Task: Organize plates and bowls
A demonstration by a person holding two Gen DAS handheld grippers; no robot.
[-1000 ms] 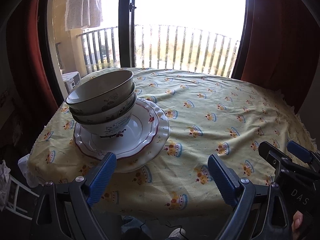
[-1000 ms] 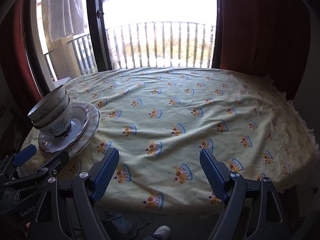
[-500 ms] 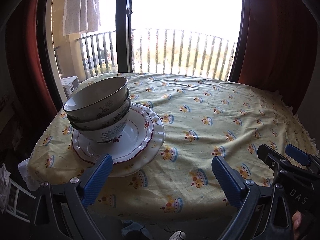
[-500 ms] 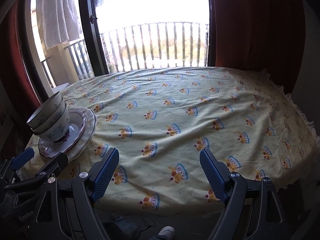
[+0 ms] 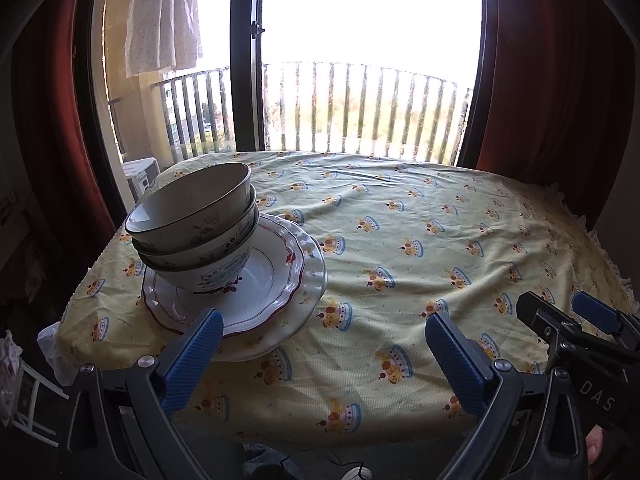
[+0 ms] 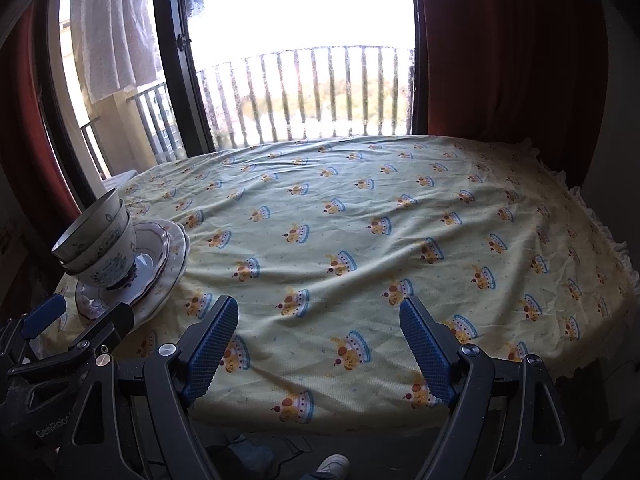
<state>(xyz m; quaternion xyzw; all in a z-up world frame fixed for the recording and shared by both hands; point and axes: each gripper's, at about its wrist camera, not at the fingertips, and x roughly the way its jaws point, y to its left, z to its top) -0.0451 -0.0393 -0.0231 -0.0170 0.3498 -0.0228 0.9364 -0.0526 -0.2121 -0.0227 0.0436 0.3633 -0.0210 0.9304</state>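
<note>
Three nested bowls (image 5: 196,224) stand stacked on a red-rimmed plate (image 5: 276,280), which lies on a larger white plate (image 5: 312,276), at the table's near left corner. The stack also shows in the right wrist view (image 6: 100,244). My left gripper (image 5: 320,340) is open and empty, held off the table's front edge, its left finger just in front of the plates. My right gripper (image 6: 318,328) is open and empty over the front edge, well right of the stack. It also shows in the left wrist view (image 5: 576,320).
The table carries a yellow cloth with crown prints (image 5: 420,240). Behind it are a balcony door frame (image 5: 246,60), railing and red curtains (image 5: 552,80). A white stool frame (image 5: 28,400) stands low at the left. A shoe (image 6: 332,466) shows below the table.
Both grippers have drawn back and up from the table; the stack and cloth sit lower and farther in both views. The dishes have not moved. Both grippers stay open.
</note>
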